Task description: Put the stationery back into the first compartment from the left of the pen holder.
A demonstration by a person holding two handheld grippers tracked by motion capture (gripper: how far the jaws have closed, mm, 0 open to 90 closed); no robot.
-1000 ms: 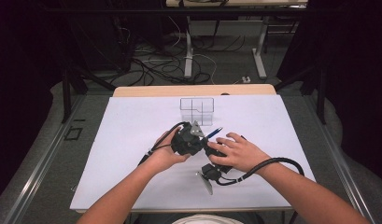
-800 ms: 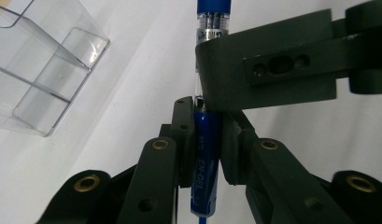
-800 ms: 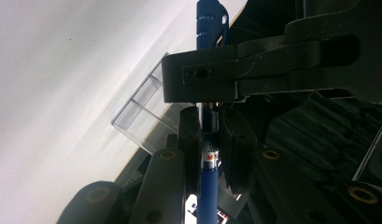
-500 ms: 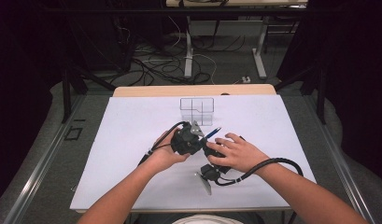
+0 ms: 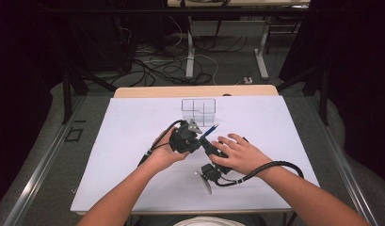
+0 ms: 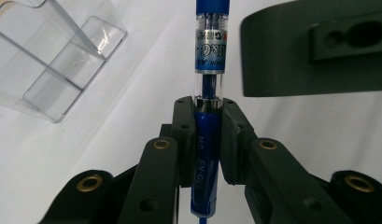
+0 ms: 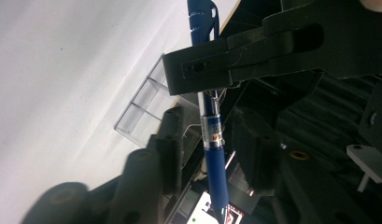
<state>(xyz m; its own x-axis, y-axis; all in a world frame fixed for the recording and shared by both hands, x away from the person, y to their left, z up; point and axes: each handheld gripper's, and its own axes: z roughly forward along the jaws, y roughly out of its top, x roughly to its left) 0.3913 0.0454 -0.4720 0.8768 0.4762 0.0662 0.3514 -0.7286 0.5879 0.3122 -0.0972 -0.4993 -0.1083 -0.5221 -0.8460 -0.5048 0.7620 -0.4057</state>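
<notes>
Right tongs (image 7: 212,154) have just been opening: the pads now stand off the blue pen (image 6: 208,116), which still runs between them. Hands otherwise barely shifted. Left tongs (image 6: 207,135) are clamped on the pen barrel, so this looks like a handover, left taking the load. Pen is held above the tabletop (image 5: 133,136), just short of the clear divided organizer (image 5: 198,111). Its long axis follows the left jaws, the far end aimed toward the organizer.
</notes>
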